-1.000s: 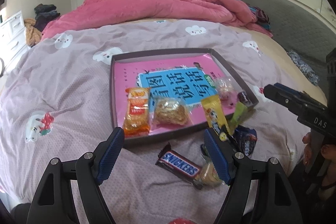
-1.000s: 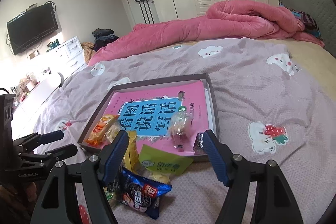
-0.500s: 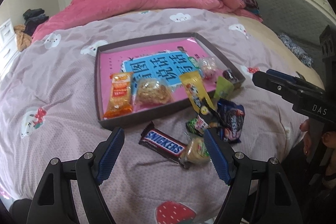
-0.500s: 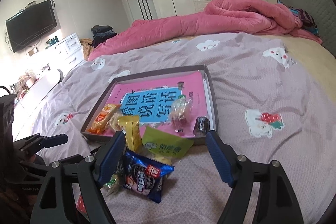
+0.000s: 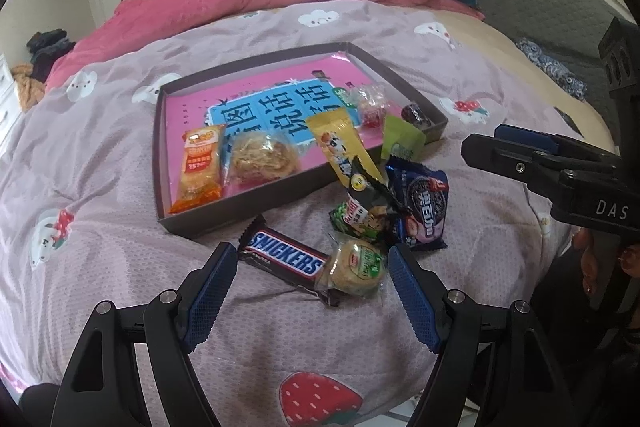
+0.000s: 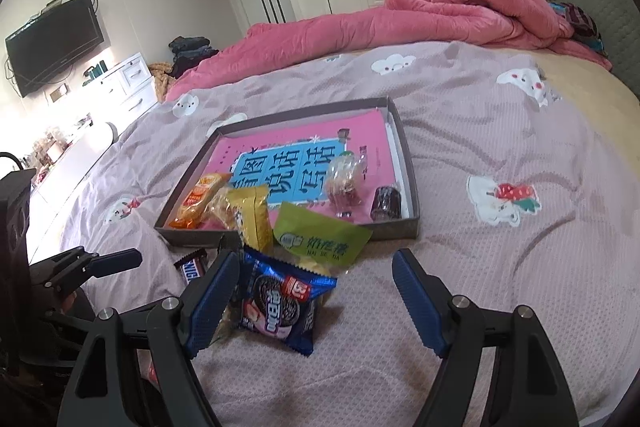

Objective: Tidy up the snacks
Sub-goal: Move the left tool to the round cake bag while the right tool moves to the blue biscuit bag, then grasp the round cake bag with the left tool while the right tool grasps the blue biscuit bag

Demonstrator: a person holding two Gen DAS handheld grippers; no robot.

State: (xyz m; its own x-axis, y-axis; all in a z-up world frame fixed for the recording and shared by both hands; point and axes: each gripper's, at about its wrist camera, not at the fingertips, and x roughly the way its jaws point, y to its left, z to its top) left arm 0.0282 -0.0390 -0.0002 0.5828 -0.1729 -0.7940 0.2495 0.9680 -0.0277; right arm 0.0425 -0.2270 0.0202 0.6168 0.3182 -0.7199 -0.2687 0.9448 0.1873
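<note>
So my left gripper (image 5: 310, 285) is spread wide with nothing in it, and the Snickers bar (image 5: 285, 258) lies on the bed right between and just ahead of its tips, long axis running crosswise, tail touching a green-label pastry (image 5: 357, 268). Left hand's clearly nearer. My right gripper (image 6: 316, 293) gapes empty too, over the blue Oreo pack (image 6: 280, 303). The green packet (image 6: 320, 241) reads "NAI BE DA", I think. The tray (image 5: 276, 193) sits just beyond, book inside.
</note>
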